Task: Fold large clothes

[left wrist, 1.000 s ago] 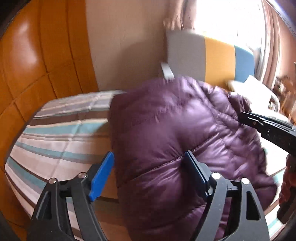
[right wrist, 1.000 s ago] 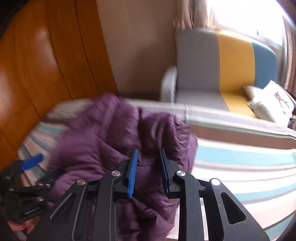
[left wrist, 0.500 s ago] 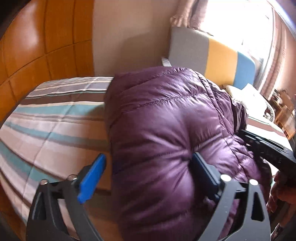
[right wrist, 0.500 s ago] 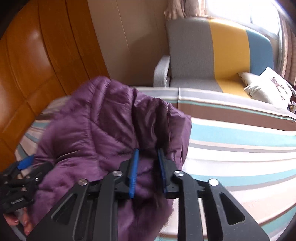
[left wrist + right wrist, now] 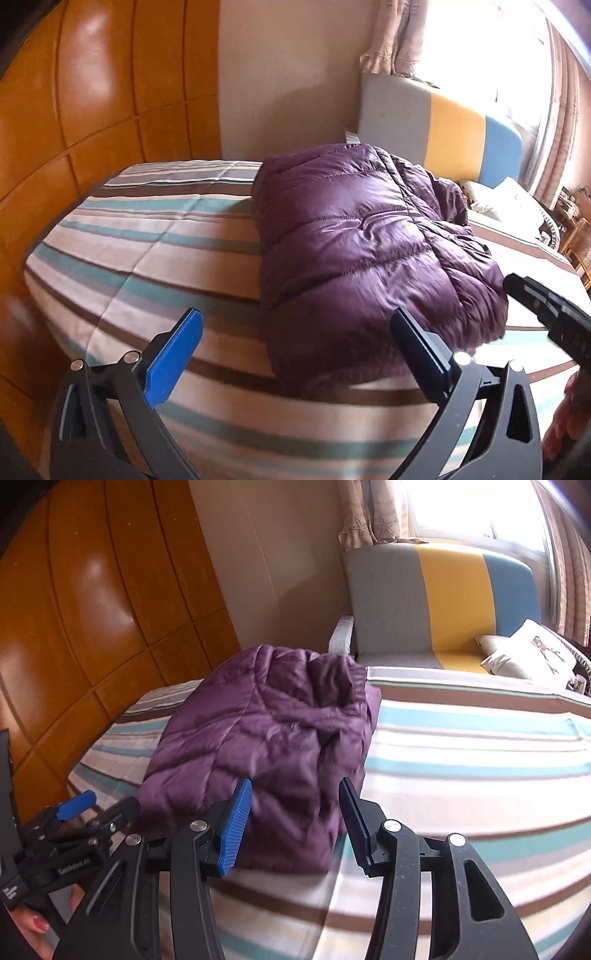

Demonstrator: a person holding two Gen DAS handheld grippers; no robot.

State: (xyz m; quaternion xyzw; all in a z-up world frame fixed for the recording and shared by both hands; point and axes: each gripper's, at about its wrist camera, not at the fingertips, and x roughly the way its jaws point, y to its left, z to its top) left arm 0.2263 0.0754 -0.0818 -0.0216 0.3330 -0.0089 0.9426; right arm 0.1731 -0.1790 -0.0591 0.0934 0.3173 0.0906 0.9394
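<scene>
Left wrist: my left gripper (image 5: 295,339) is spread wide, holding nothing; purple jacket (image 5: 369,254) lies folded on the striped bed (image 5: 147,236) (just ahead). Right wrist: my right gripper (image 5: 295,812) jaws are opening, clear of the jacket's near edge.

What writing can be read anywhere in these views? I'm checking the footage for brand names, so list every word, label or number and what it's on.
Nothing can be read with certainty.
Left gripper, white print along its black body: too small and blurred to read.
Same gripper, small white marking near its lower edge: too blurred to read.
Purple jacket: no lettering visible.
Striped bedspread: none.
Cushion: a printed figure, no words.
</scene>
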